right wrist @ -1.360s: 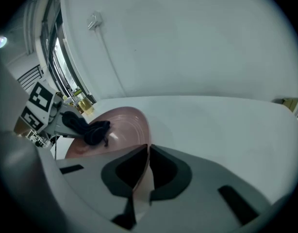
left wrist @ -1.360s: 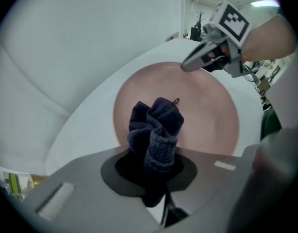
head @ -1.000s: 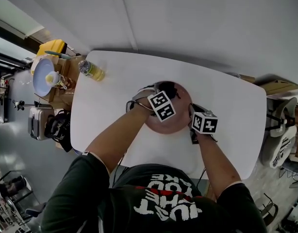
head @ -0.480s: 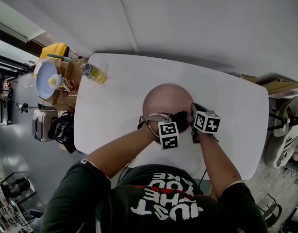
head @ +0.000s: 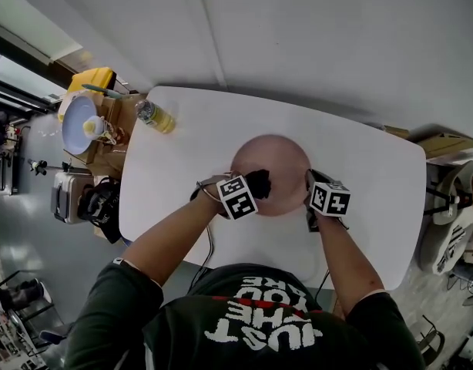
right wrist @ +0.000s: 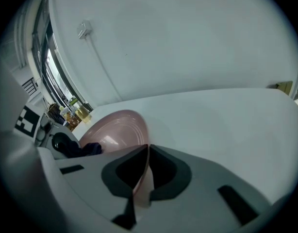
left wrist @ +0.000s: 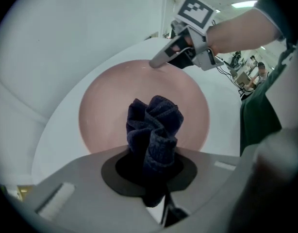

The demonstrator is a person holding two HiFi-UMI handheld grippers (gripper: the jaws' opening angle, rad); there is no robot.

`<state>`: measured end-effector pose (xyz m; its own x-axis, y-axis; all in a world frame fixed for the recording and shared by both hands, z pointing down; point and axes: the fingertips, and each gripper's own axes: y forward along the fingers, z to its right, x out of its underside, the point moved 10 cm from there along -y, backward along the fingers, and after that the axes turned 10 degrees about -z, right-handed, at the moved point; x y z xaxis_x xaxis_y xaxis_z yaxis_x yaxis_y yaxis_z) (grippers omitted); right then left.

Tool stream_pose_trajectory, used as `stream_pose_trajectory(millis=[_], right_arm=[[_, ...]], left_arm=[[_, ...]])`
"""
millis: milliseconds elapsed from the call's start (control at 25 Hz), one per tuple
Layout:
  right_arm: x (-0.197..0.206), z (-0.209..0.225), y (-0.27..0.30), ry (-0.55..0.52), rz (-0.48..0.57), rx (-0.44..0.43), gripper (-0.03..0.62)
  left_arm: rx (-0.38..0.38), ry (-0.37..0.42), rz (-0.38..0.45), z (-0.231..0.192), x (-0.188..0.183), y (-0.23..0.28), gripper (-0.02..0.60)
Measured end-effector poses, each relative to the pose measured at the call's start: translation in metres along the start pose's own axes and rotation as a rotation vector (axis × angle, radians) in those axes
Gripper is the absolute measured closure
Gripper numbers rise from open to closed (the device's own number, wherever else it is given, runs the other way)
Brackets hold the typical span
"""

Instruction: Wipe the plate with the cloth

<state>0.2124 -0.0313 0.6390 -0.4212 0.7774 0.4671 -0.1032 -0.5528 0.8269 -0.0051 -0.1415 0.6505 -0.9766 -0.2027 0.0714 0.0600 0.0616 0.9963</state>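
Wiping looks under way but unfinished: the left gripper [head: 252, 186] pinches the bunched dark cloth [left wrist: 154, 128] in its fingers at the pink plate's [head: 280, 159] near-left part, the right gripper [right wrist: 145, 174] has its fingers clamped on the plate's right rim to steady it on the worktop [head: 360, 168], and the far side probably remains to be covered.

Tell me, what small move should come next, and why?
Probably sweep the left hand-held gripper forward so the cloth crosses the plate: the cloth sits on its near part, bare pink surface lies ahead, and the right hand-held gripper pinches the rim steady.
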Motion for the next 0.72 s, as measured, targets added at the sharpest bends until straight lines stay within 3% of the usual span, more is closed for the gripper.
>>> stream_pose_trajectory(millis=[400, 600, 720], right_arm=[[0.003, 0.000, -0.001, -0.008, -0.001, 0.009, 0.582], [0.003, 0.000, 0.000, 0.012, -0.006, 0.004, 0.582], [0.003, 0.002, 0.002, 0.029, -0.001, 0.005, 0.582]], left_arm=[[-0.156, -0.110, -0.030, -0.066, -0.027, 0.001, 0.528], [-0.246, -0.099, -0.019, -0.084, -0.060, 0.004, 0.529], [-0.274, -0.025, -0.002, -0.079, -0.085, 0.005, 0.534]])
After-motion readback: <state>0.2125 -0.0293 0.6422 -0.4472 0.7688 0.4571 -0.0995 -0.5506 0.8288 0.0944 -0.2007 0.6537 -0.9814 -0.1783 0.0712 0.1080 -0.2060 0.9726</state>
